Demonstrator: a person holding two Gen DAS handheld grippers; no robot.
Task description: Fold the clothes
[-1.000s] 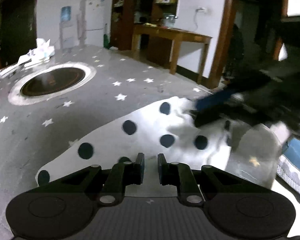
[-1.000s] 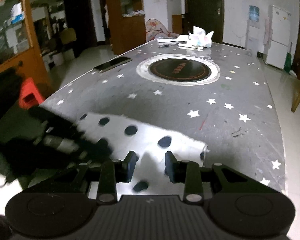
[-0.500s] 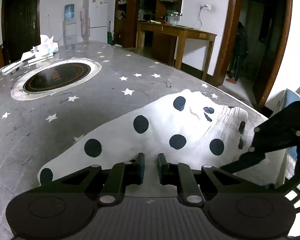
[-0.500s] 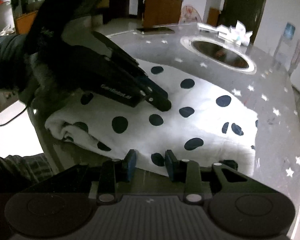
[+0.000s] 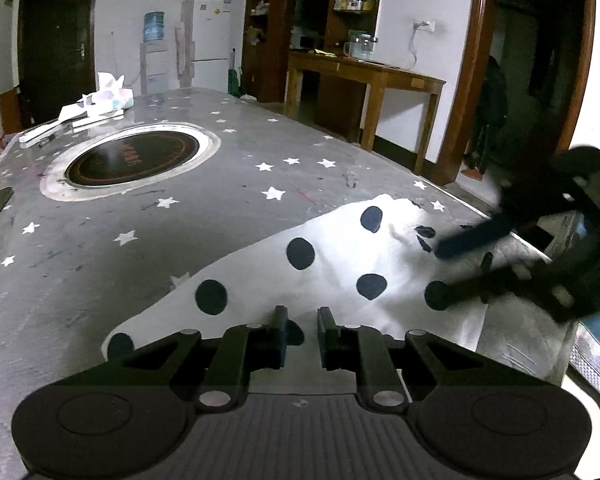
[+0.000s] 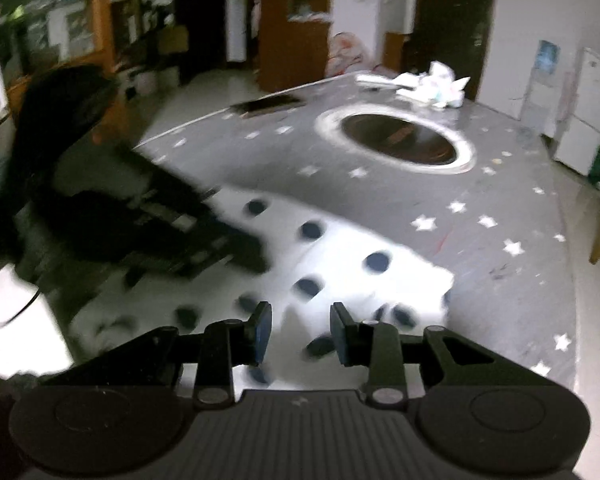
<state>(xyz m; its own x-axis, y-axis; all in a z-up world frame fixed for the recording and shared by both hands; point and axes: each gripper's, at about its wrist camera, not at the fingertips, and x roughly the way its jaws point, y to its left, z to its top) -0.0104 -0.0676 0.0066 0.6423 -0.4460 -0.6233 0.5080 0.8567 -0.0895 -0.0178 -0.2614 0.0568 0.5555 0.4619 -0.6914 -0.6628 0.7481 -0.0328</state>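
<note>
In the left wrist view the left tool (image 5: 302, 330), narrowly parted and gripping nothing, hovers over the polka-dot garment (image 5: 332, 276) spread at the worktop's (image 5: 148, 240) near edge, ready to pinch, while in the blurred right wrist view the right tool (image 6: 300, 334), somewhat wider and empty, hangs over the same cloth's near right corner to start a fold.

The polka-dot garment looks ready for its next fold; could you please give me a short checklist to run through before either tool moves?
1. White cloth garment with black dots lies on the grey star-patterned table: ok.
2. Garment flat: not ok, its far corner is bunched.
3. Left tool has cloth between its fingers: cannot tell; narrow gap, fabric lies just beyond.
4. Right tool empty: ok, fingers apart above the cloth.
5. Right wrist view sharp enough to aim by: not ok, blurred.
6. Folding path free of the white tissue pile: ok, it sits at the far end.
</note>
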